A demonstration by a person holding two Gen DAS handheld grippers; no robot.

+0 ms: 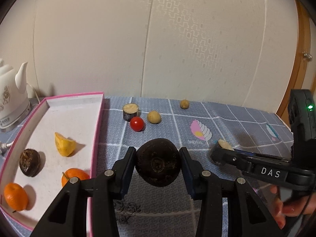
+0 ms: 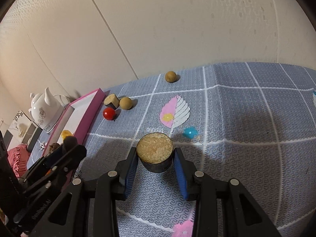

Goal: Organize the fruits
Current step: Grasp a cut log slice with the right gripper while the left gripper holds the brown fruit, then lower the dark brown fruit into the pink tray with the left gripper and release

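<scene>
Left gripper (image 1: 158, 164) grasps a dark round fruit (image 1: 158, 162) at lower centre, beside the pink tray (image 1: 96, 130). Right gripper (image 2: 155, 158) grasps a cut dark cylinder (image 2: 155, 152).

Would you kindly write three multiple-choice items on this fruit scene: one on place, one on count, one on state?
1. Where is the red tomato?
A. in the pink box
B. on the cloth beside the box
C. in a gripper

2. How many oranges lie in the box?
A. two
B. four
C. none

3. What does the left gripper hold?
A. nothing
B. a lemon wedge
C. a dark round fruit

Answers:
1 B: the tomato sits on the blue cloth, just outside the box wall.
2 A: one orange and another orange lie inside.
3 C: both pads press the dark fruit.
</scene>
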